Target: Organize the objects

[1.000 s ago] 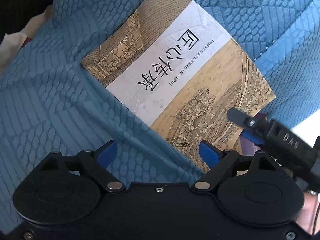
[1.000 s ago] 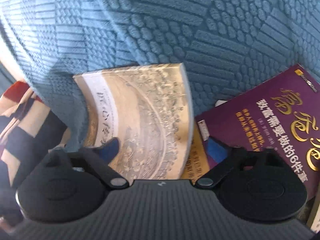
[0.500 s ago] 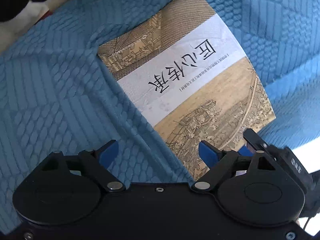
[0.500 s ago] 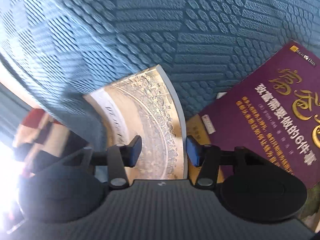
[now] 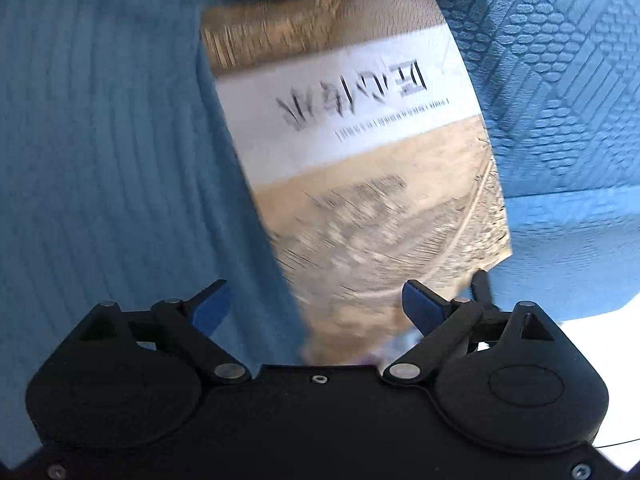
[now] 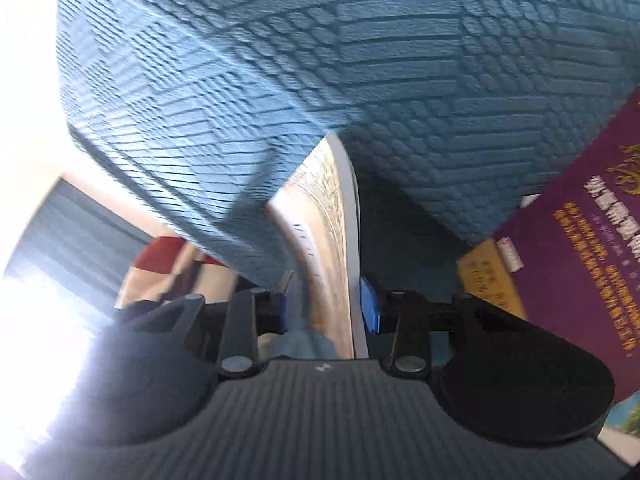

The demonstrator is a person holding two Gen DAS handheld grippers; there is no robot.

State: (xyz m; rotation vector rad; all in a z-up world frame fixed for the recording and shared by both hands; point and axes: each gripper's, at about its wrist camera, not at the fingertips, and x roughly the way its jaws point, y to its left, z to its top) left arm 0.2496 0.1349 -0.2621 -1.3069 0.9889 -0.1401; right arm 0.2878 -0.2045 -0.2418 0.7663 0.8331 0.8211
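A tan book [image 5: 360,140] with a white title band lies wedged between blue textured cushions [image 5: 100,140]. My left gripper [image 5: 316,300] hovers over its near end, jaws wide and opening, with nothing gripped. In the right wrist view the same book [image 6: 328,200] is seen edge-on. My right gripper [image 6: 324,308] straddles its near corner with its jaws closing. The right pad sits against the page edge, and a thin gap shows at the left pad. One right fingertip [image 5: 482,288] shows at the book's corner in the left wrist view.
A purple book [image 6: 580,260] leans at the right with a yellow book [image 6: 484,276] partly beneath it. Blue cushions [image 6: 360,60] crowd the tan book on both sides. Red and cream patterned fabric [image 6: 168,256] lies at the left, and a bright white surface [image 5: 600,340] at the lower right.
My right jaws have narrowed from wide apart to closely straddling the tan book's corner, and that view has rolled so the book appears edge-on. The left view has rolled and moved closer to the book.
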